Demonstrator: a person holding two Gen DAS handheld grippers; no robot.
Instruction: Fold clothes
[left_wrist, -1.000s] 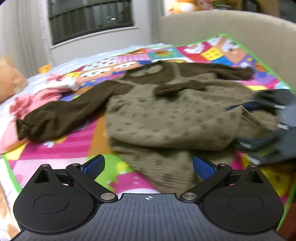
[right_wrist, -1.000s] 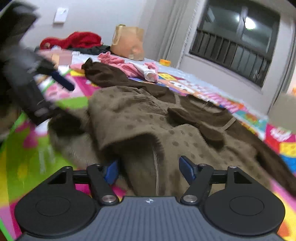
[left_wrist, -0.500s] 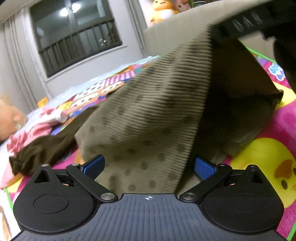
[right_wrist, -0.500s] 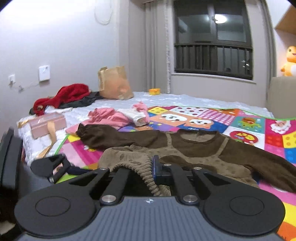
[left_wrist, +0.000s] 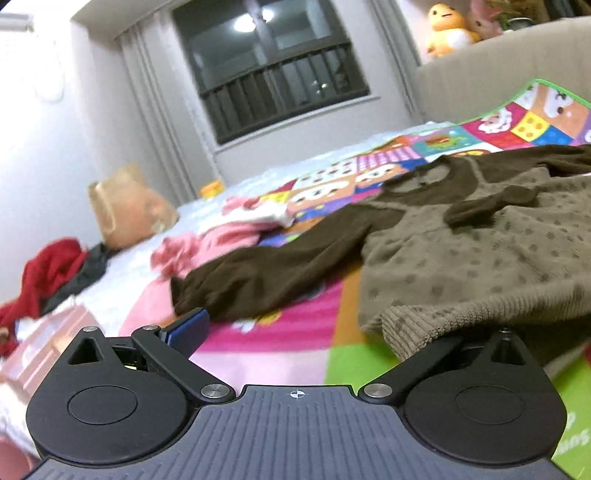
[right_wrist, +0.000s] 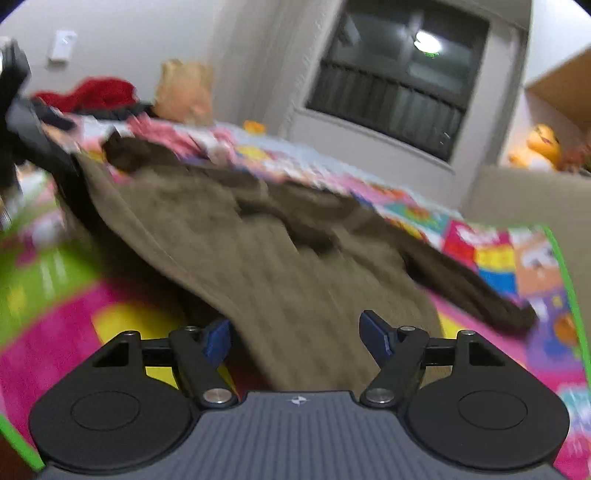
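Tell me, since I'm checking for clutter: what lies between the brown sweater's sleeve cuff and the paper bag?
In the left wrist view, pink clothes lie on the bed between the brown sweater's cuff and the paper bag.

One brown sweater (left_wrist: 461, 251), one colourful mat (left_wrist: 288, 332), two grippers.

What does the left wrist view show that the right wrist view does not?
Only the left wrist view shows the sweater's ribbed hem draped over the right finger of the open left tongs, and the pink clothes clearly. Only the right wrist view shows the right tongs, opening, with sweater cloth between the fingers, and a wall switch. Both show the brown sweater, the colourful mat, the window and the red garment.
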